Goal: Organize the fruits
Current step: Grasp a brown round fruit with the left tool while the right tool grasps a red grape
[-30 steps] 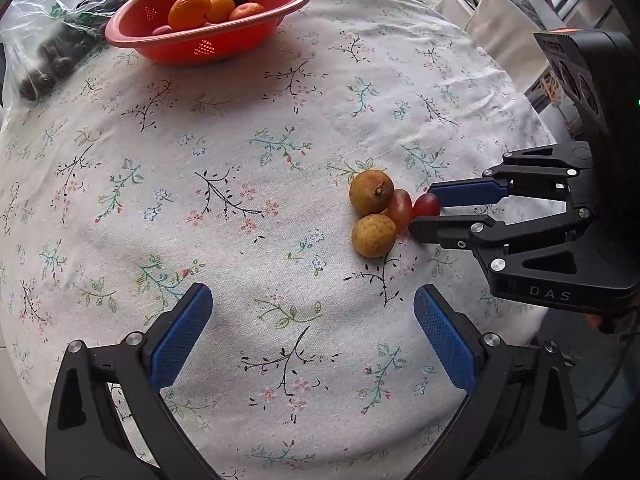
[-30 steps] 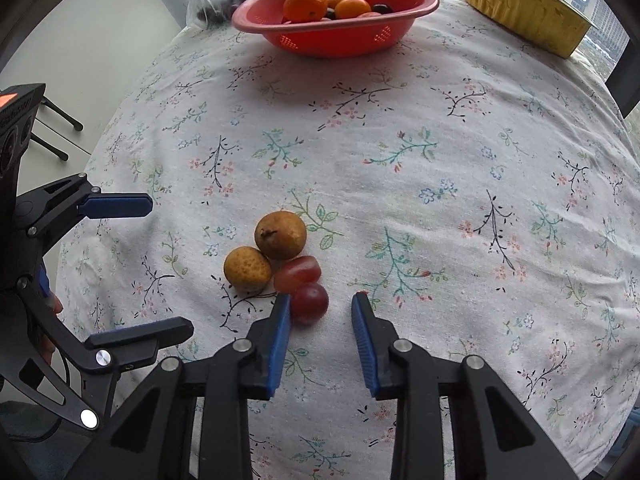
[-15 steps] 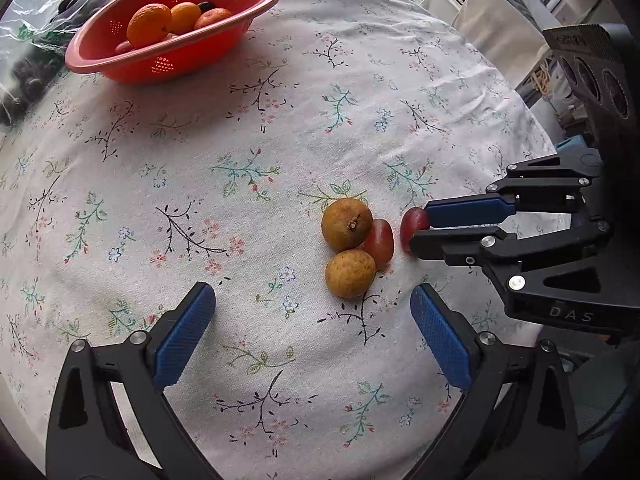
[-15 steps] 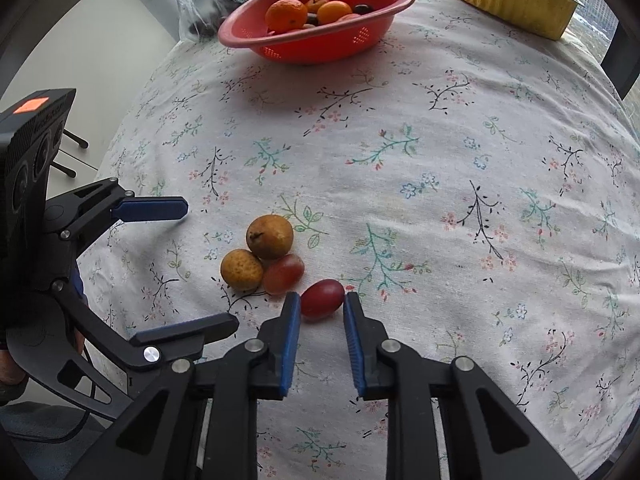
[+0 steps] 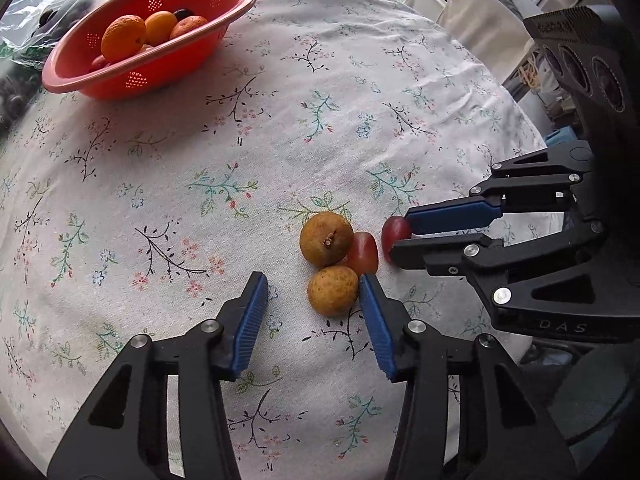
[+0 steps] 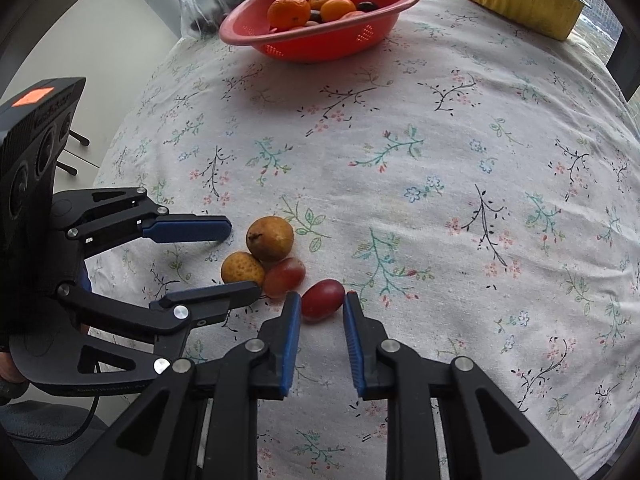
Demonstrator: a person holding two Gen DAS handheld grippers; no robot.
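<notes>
Wide bare worktop (image 6: 460, 152) is left across frame centre & right. Passage at lower left is blocked by fruit cluster (image 6: 264, 258) w/ left gripper (image 6: 232, 258) around it; red colander (image 6: 320, 16) stands at top.

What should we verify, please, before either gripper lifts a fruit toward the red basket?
1. Right gripper grips the red grape: ok, both pads press its sides.
2. Left gripper grips the small brown fruit: not ok. Its jaws have just been closing, but only one pad touches the fruit and a gap remains on the other side.
3. Left gripper is clear of the paler grape: cannot tell, a fingertip sits right beside it.
4. Red basket has room: ok, one end looks free.
5. Way to the basket: ok, only bare cloth lies between.
</notes>
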